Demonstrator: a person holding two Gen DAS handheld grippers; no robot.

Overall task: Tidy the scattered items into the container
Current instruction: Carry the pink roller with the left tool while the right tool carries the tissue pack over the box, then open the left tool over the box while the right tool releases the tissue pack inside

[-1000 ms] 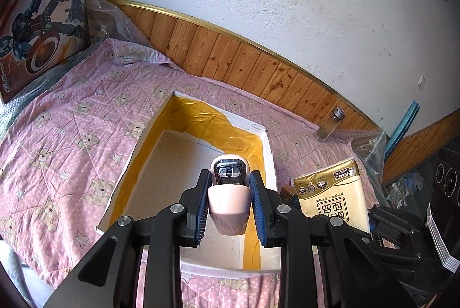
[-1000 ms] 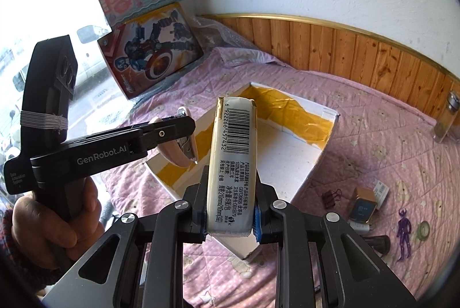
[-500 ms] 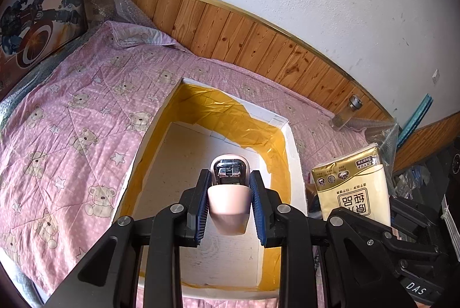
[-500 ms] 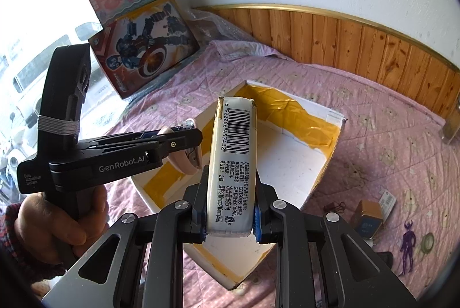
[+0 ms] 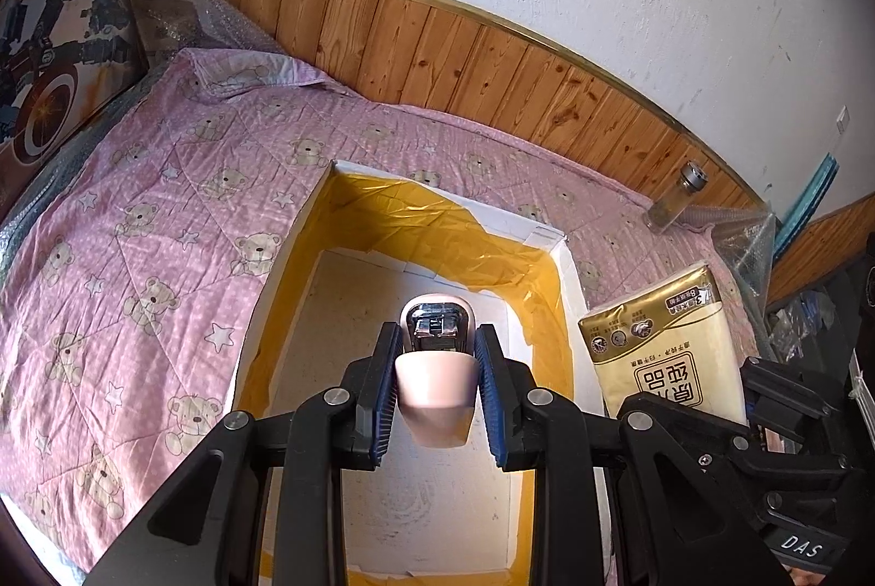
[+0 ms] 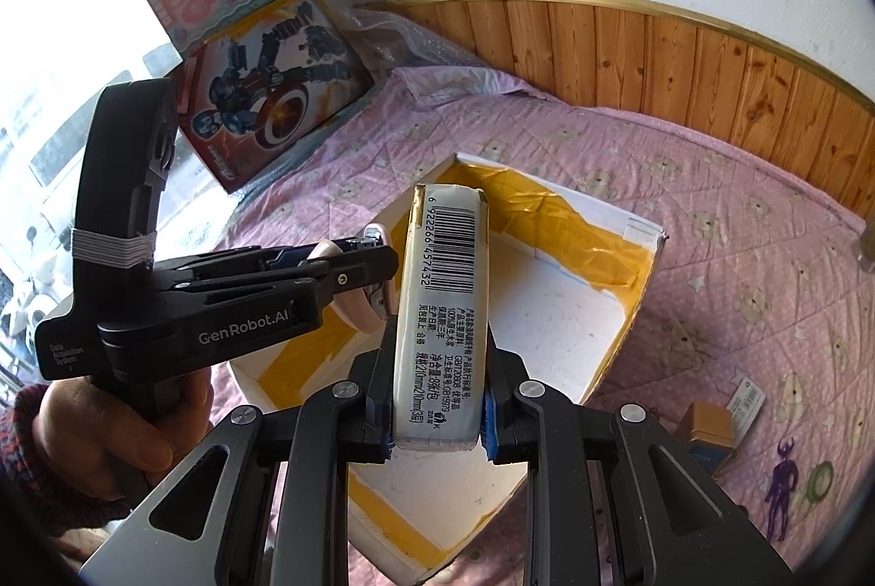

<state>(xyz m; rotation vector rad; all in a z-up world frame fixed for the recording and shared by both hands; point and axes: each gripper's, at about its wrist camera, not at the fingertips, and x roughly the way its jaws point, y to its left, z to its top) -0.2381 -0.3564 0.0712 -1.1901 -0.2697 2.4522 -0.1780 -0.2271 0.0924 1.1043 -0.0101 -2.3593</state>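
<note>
Right now both grippers hang over the white cardboard box (image 5: 569, 268) with its yellow-taped inner walls, which sits open on the pink teddy-bear quilt (image 5: 164, 214). At the lower centre of the left wrist view, the left gripper (image 5: 435, 386) has its blue-padded fingers pressed against the sides of a pink stapler (image 5: 435, 383), whose metal nose points forward over the box floor. In the right wrist view this same gripper (image 6: 377, 274) reaches in from the left edge, held by a hand (image 6: 104, 427) at lower left, its tip above the near-left wall of the box (image 6: 629, 334).

At lower centre of the right wrist view, the right gripper (image 6: 437, 427) is clamped on a pack of tissues (image 6: 445, 312), barcode side facing the camera, held upright above the box opening. From the left wrist view the pack (image 5: 661, 345) shows its gold face at the right, just beside the box's right wall.

Well apart at the lower right of the right wrist view lie a small brown carton (image 6: 708, 433), a purple figurine (image 6: 782, 487) and a roll of tape (image 6: 820, 476) on the quilt. A glass jar (image 5: 678, 197) stands at the wood panelling, upper right of the left wrist view. Two toy boxes (image 6: 262, 77) lean at the upper left of the right wrist view.
</note>
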